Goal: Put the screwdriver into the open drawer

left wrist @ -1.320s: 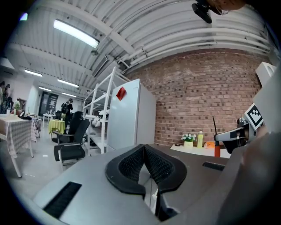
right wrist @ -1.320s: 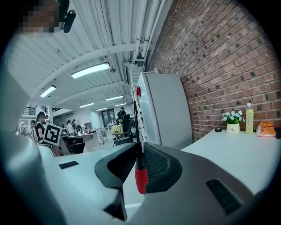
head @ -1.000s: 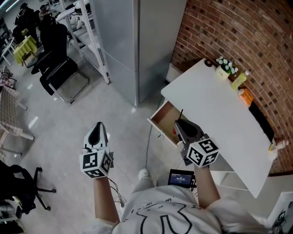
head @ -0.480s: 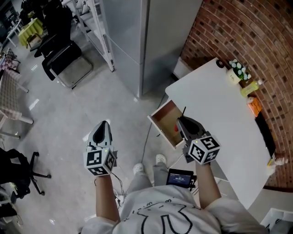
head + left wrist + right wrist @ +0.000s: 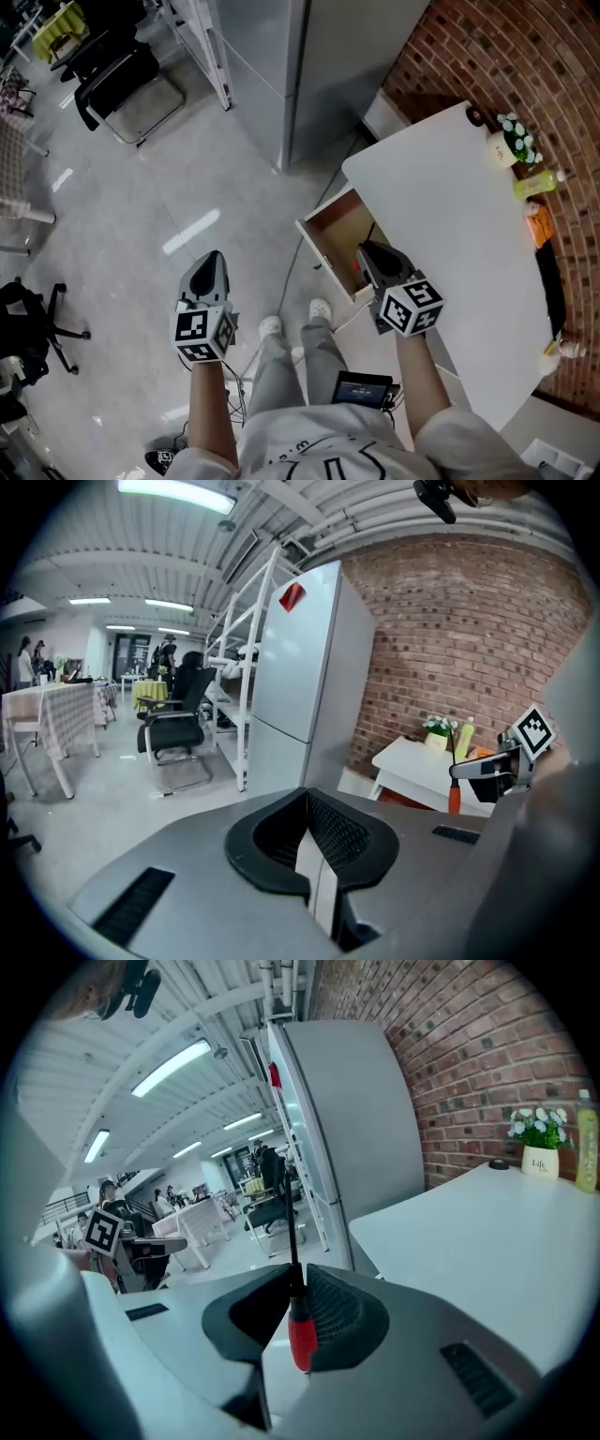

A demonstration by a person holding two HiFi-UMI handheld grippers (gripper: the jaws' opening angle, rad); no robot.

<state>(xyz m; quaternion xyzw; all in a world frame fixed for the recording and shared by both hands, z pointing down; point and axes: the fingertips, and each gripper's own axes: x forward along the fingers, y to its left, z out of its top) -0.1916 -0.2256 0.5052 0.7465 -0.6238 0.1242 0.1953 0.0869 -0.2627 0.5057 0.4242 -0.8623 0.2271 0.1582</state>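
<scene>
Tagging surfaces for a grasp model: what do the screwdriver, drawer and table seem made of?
Screwdriver: glossy red handle, probably plastic; thin dark shaft, likely metal. Drawer: matte brown inside, looks like wood or board. Table: smooth plain white top, perhaps laminate or paint.

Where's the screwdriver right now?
The screwdriver is clamped in the right gripper, red handle between the jaws; in the head view that gripper hangs over the open drawer by the white table.
</scene>
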